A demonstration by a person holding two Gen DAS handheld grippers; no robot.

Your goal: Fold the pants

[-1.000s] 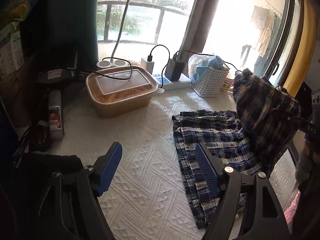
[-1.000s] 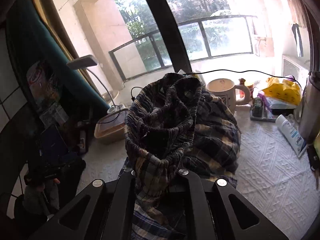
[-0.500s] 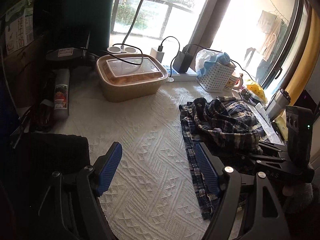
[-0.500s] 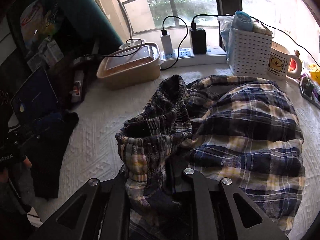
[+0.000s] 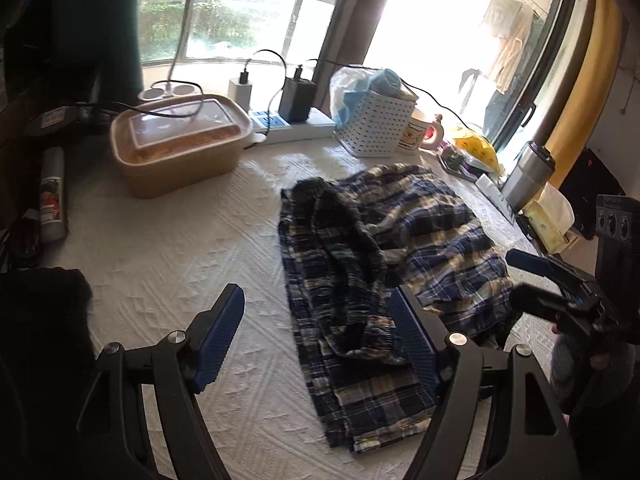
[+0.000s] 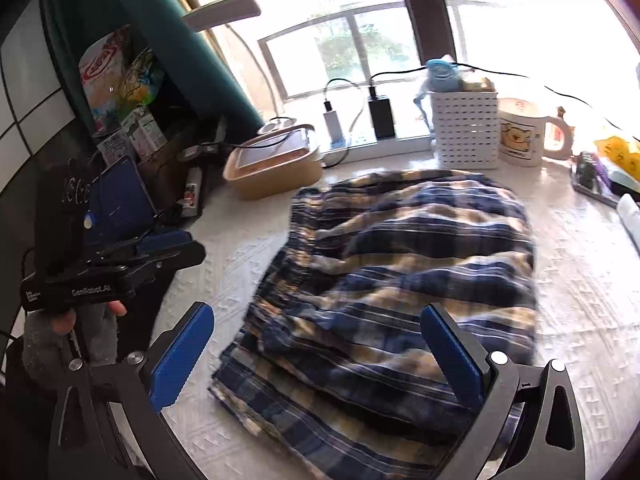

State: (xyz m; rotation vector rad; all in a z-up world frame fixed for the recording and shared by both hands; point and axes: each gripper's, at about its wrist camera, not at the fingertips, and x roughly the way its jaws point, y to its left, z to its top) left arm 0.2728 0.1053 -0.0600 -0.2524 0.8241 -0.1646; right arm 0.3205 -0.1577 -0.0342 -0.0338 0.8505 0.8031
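Lying in a loose heap on the white textured tablecloth, the blue, navy and cream plaid pants sat doubled over, an upper layer bunched on a flatter lower layer that reached toward the near edge. The left gripper hovered low over the cloth with its blue-padded fingers spread wide and nothing between them; its right pad stood just at the pants' near left edge, though whether it touched the fabric could not be told. The right gripper was spread wide too, holding nothing, poised above the near end of the pants, and the left wrist view caught it off at the right side. Behind the pants stood a white perforated plastic basket and, just beside it, a cream ceramic mug with a bear print. A tan rectangular lidded food container rested well to the left near a white power strip with plugged chargers. A steel tumbler stood at the far right.
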